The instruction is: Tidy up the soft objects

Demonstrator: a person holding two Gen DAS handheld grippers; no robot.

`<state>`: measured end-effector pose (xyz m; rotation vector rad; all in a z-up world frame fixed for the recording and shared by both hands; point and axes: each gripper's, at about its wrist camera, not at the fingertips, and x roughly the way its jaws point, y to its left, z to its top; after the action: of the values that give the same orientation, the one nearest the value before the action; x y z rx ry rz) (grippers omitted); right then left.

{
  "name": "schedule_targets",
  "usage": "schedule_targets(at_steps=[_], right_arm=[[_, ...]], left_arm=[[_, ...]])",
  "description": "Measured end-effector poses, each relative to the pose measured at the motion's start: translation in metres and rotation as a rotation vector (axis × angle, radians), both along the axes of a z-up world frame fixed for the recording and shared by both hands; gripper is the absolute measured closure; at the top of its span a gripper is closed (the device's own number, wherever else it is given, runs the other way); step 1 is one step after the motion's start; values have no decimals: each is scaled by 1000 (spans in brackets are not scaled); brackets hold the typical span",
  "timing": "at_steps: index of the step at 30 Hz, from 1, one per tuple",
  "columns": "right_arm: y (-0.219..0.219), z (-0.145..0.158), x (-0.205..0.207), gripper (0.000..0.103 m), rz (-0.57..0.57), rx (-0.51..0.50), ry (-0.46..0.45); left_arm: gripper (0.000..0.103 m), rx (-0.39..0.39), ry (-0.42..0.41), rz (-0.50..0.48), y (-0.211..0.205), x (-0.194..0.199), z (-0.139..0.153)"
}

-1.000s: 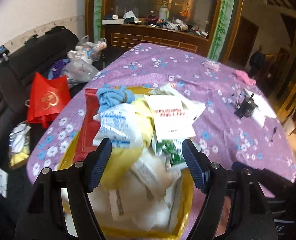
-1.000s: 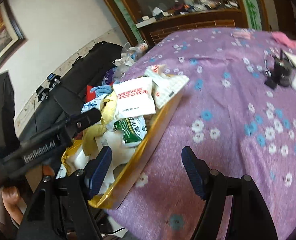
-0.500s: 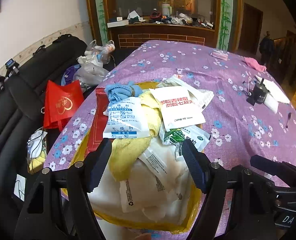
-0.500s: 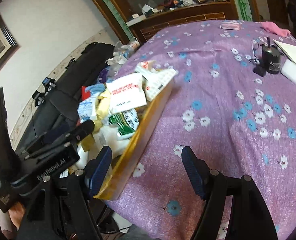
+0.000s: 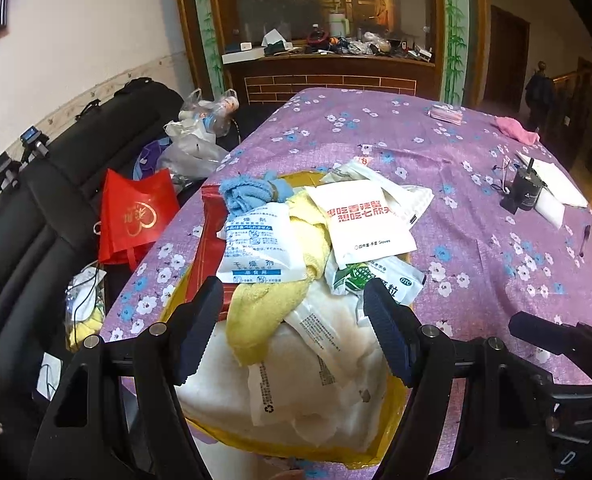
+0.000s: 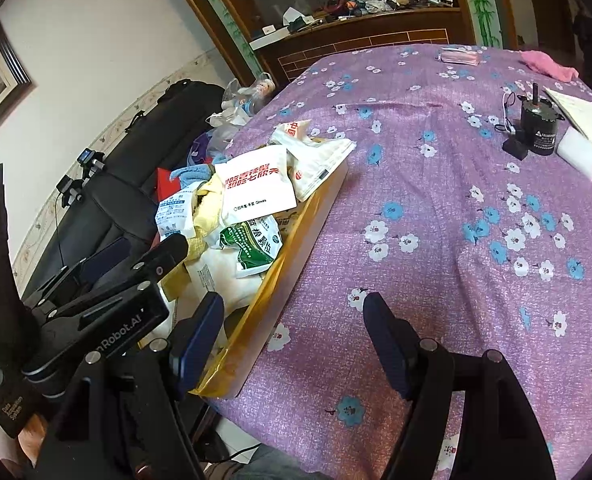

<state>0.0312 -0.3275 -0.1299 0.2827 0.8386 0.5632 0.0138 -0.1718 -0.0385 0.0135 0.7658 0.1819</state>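
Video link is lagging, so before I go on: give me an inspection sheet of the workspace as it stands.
Surface: table under purple floral cloth, mostly bare on the right.
Job's things: yellow tray at the table's left edge, heaped with white packets, a yellow towel and a blue cloth.
Clutter: black cylindrical device, white papers, pink cloth, pen.
Grippers: left claw open over the tray; right claw open over the tray's edge.
Cables: thin cord by the black device.
Surroundings: black sofa with red bag and plastic bags; cluttered wooden ledge.
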Motion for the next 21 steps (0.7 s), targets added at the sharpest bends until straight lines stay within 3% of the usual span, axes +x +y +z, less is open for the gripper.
schedule_targets(at_steps=[12, 21], right_arm=[[-2, -1, 0, 31, -35, 9, 11], [0, -5, 2, 31, -59, -30, 8]], left_arm=[[29, 0, -1, -16, -4, 2, -1], [29, 4, -5, 51, 5, 2, -8]])
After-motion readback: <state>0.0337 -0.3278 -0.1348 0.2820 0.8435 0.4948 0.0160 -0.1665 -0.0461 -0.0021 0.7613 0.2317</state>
